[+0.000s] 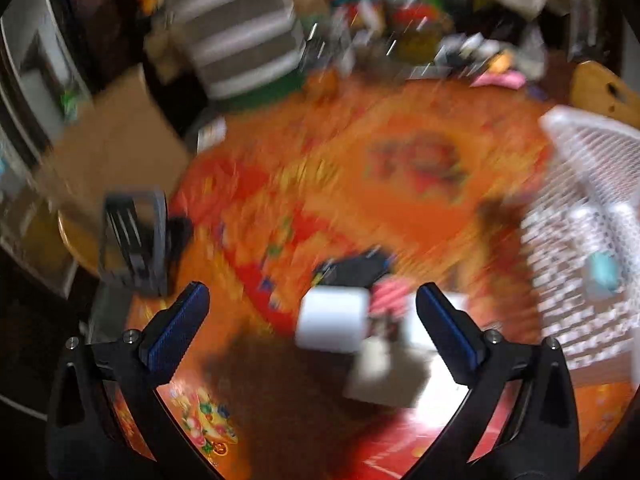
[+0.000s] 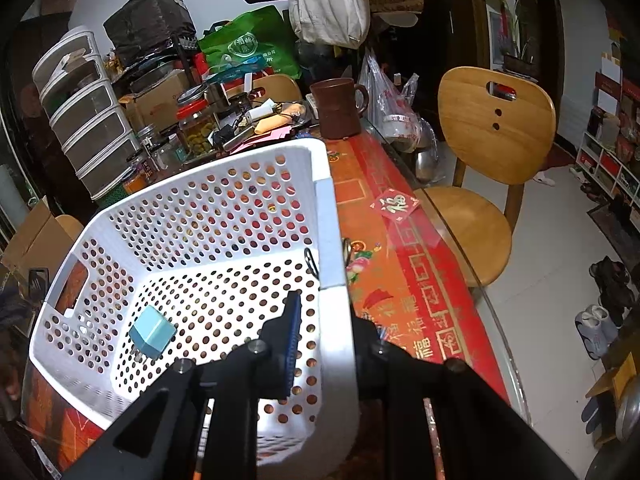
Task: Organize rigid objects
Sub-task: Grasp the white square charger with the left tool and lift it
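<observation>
Basket: a white perforated plastic basket (image 2: 224, 216) is sitting on the bench (image 2: 400, 264); in the left wrist view the same basket (image 1: 592, 184) is showing at the right edge, blurred
Blue box: a small pale blue box (image 2: 152, 336) is lying on the basket floor, toward its left side, tilted on an edge; through the blur of the left wrist view it is appearing as a teal patch (image 1: 604, 272) inside the basket
Loose objects: a white blocky object (image 1: 334, 320) is lying on the bench between the left tool's fingers but apart from both pads; a pink striped item (image 1: 390, 296) and a dark flat item (image 1: 356, 268) are lying just behind it; all are too smeared to identify further
Right tool: the right tool (image 2: 320, 344) is clamping the basket's near right wall; one blue pad is pressing inside the wall, the other finger is standing outside it
Left tool: the left tool (image 1: 312, 312) is hanging spread wide above the bench, gripping nothing
Bench covering: an orange and red patterned cloth is lying under a clear sheet
Surroundings: a brown mug (image 2: 340, 108) is standing behind the basket; a wooden chair (image 2: 492, 128) is standing beside the bench; grey stacked drawers (image 2: 88, 120) are rising at the far left
</observation>
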Available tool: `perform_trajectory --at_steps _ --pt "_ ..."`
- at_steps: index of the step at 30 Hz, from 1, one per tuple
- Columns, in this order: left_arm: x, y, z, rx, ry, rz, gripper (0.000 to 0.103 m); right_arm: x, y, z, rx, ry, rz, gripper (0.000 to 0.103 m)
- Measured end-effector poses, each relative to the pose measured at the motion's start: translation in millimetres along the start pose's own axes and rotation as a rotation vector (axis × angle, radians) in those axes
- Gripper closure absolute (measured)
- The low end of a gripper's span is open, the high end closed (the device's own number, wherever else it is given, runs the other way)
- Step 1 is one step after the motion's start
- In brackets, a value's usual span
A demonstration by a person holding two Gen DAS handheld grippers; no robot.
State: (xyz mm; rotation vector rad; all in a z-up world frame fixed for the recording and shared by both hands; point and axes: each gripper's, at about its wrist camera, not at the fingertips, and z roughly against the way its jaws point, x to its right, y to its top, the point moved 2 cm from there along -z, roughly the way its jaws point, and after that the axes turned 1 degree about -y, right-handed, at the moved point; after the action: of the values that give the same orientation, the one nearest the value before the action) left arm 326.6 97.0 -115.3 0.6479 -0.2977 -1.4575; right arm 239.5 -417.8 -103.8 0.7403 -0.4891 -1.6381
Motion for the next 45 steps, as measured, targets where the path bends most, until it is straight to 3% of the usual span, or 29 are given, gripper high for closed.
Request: perform_trajectory --at_steps 3,14,17,18,22,25,28,33,45 --pt "-19 -15 -26 -0.041 -0.031 0.037 0.01 0 0 0 -0.003 -0.003 0.003 0.087" --pt "-12 -19 -64 -0.093 -0.06 0.09 0.009 0 0 -1 -0.012 -0.012 0.008 0.087" --pt "-14 -23 -66 -0.094 -0.108 0.13 0.023 0 0 -1 -0.012 -0.013 0.009 0.087" --pt "-15 -23 -65 -0.096 -0.121 0.145 0.032 0 0 -1 -0.013 -0.012 0.009 0.087" --pt "-8 -26 -64 -0.09 -0.109 0.133 0.059 0 0 -1 -0.016 -0.012 0.013 0.087" --pt "-8 -25 -63 -0.09 -0.095 0.152 0.059 1 0 -1 -0.017 -0.006 0.008 0.087" --pt "-9 -25 -57 -0.051 -0.046 0.141 0.06 1 0 -2 -0.019 -0.004 0.007 0.087" --pt "-17 -21 -20 0.083 0.077 0.135 0.06 1 0 -1 -0.019 -0.008 0.013 0.087" --pt "-10 -3 61 0.284 0.21 0.1 0.06 -1 0 -1 -0.018 -0.014 0.019 0.087"
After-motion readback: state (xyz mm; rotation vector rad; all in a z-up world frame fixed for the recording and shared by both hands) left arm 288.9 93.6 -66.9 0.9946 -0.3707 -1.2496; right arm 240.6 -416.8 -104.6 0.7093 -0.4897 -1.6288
